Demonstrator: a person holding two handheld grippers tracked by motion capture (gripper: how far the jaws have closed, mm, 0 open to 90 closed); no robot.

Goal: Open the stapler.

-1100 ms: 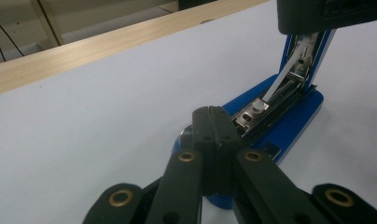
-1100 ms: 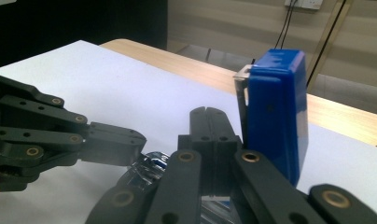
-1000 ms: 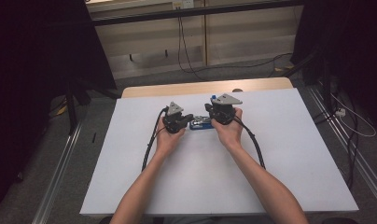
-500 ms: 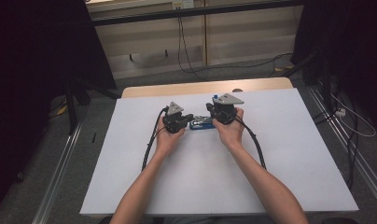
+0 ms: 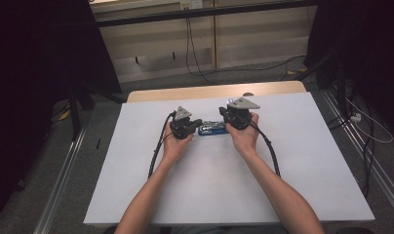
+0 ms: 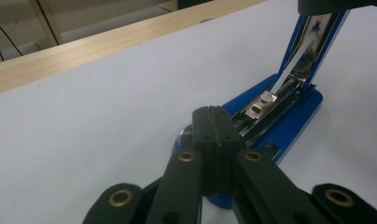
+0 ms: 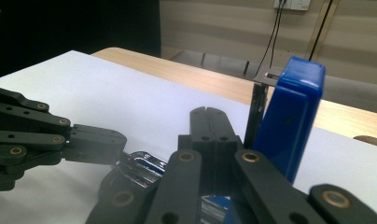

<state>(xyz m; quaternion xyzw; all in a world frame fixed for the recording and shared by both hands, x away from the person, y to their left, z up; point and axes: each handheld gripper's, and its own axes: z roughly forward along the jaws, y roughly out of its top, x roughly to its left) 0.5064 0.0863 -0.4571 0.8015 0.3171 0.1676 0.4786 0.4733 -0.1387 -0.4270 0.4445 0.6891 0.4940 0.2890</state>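
Nothing has moved: both clenched, empty, left gripper [image 5: 197, 122] and right gripper [image 5: 222, 118] flank the mid-table stapler [image 5: 210, 129].

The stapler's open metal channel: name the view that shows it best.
The left gripper view: the stapler lies open, its channel running past the shut left gripper. The right gripper view shows mainly its raised blue top; the high view shows it small between both grippers.

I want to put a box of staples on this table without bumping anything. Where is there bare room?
The white table top is bare right of the right forearm and left of the left claw's cable. The middle is crowded: both claws meet at the open blue stapler.
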